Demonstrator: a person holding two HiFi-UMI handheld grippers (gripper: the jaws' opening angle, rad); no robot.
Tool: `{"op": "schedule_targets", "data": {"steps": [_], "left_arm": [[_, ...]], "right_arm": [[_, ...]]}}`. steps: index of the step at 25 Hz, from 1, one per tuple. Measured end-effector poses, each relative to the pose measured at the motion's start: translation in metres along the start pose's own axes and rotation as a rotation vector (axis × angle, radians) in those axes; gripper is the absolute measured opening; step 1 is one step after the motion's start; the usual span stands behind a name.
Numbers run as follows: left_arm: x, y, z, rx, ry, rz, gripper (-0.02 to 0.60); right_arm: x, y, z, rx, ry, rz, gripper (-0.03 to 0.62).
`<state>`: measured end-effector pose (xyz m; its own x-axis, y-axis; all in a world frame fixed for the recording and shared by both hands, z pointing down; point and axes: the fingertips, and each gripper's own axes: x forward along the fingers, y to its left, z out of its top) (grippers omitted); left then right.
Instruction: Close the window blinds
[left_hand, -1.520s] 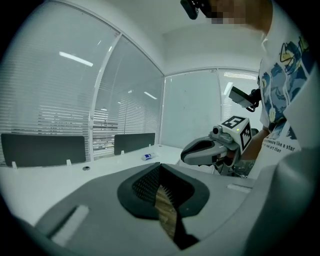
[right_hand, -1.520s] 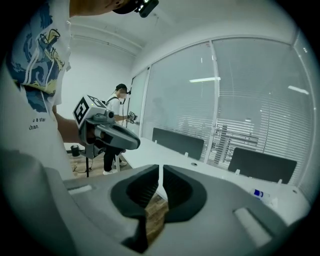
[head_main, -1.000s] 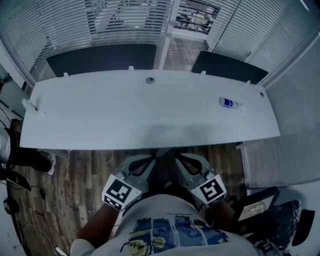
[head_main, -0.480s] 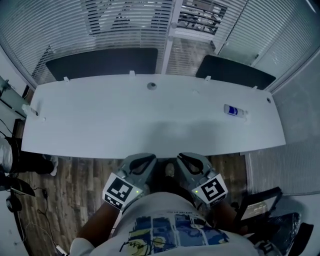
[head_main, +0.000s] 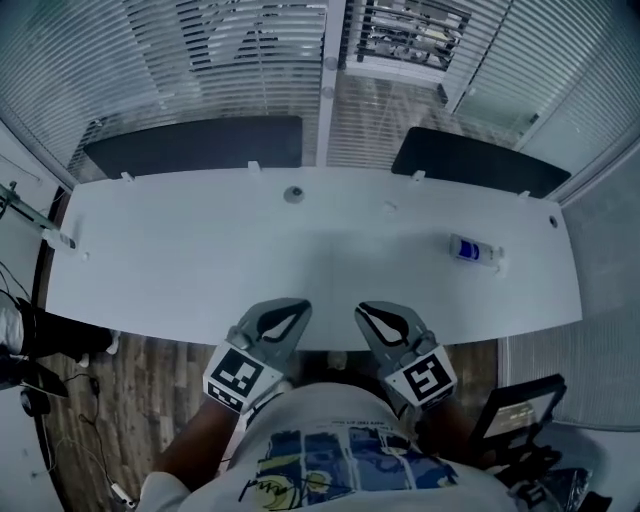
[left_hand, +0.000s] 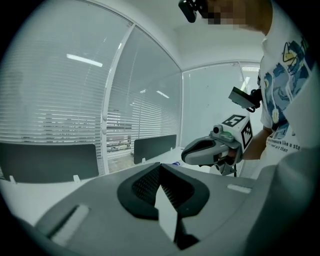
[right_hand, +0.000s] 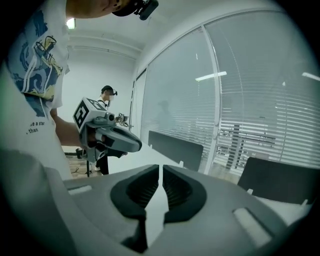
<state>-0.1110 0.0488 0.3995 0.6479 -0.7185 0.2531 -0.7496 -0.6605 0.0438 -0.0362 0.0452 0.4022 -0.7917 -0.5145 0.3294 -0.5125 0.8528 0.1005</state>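
Facing a long white desk (head_main: 200, 270), the person (head_main: 330, 465) is seen from above with both grippers held low, side by side and apart, their tips over the desk's near edge.

Left gripper (head_main: 297, 306): the jaws are closed, with the pads meeting at the tip and nothing between them. The marker cube (head_main: 240, 378) is turned up toward the head camera.

Right gripper (head_main: 364, 308): the jaws are drawn together, with only a thin slit between the pads. Nothing is held. Its marker cube (head_main: 425, 378) is likewise turned upward.

Window blinds (head_main: 240, 60): these hang along the glass beyond the desk's far side, well apart from both grippers and untouched. The slats run horizontally. In the middle sections dark gaps show between the slats, and shapes outside are visible through them. The outer sections look paler and more even. A white frame post (head_main: 335, 90) divides the middle sections.

Two dark divider panels are noted along the desk's far edge, one left (head_main: 190, 148) and one right (head_main: 480, 162) of the post.

On the desk, a small bottle with a blue label (head_main: 468, 250) lies toward the right end. A round grommet (head_main: 293, 194) is set near the far edge.

Wood-pattern floor (head_main: 130, 400) is visible below the near edge.
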Motion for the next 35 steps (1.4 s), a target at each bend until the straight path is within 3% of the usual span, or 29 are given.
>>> {"op": "schedule_targets", "data": {"steps": [7,15,25,30,35], "left_arm": [[0.055,0.023,0.02,0.035,0.002,0.068,0.003],[0.096,0.072,0.052,0.131,0.009,0.121,0.003],[0.168,0.173,0.105,0.32,0.028,0.203,0.005],[0.203,0.219,0.128,0.413,0.06,0.252,0.036],[0.234,0.258,0.145,0.584,0.127,0.322,0.059]], "right_arm": [[0.003,-0.057,-0.016,0.015,-0.005,0.039,0.014],[0.019,-0.083,-0.031,0.01,0.03,0.055,0.014],[0.04,-0.114,-0.032,0.069,0.032,-0.048,0.015],[0.045,-0.124,-0.04,0.067,0.078,-0.081,0.014],[0.044,-0.128,-0.053,0.114,0.096,-0.102,0.014]]}}
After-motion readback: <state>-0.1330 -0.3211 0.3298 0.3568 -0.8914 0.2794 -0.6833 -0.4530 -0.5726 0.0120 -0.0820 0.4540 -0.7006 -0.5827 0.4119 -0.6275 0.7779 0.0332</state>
